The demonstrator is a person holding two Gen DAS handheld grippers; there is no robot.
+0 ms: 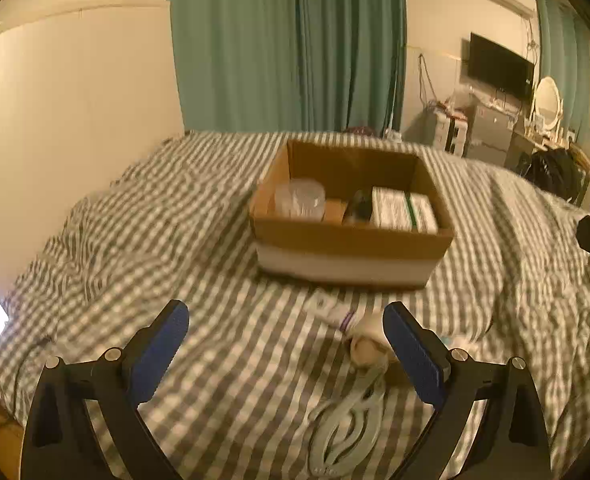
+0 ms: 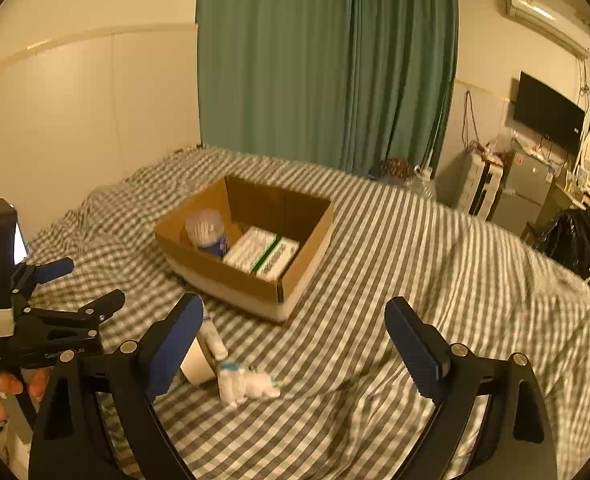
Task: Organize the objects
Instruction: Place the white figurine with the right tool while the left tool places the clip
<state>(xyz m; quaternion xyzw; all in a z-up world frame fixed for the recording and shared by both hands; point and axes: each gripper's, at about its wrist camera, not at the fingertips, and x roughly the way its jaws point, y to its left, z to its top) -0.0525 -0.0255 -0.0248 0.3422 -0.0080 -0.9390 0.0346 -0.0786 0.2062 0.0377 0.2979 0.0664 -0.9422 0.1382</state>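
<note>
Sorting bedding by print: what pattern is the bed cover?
Grey-and-white gingham check on the bed cover, clearest in the right wrist view.

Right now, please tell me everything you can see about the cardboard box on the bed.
The cardboard box is brown, open-topped and low, with a pale band along its base. It sits upright on the checked bedcover, beyond both hand-held grippers; neither touches it. Inside are a clear plastic container with a blue bottom at one end, a white packet with a green stripe lying flat at the other, and a dark item between them, too blurred to identify.
</note>
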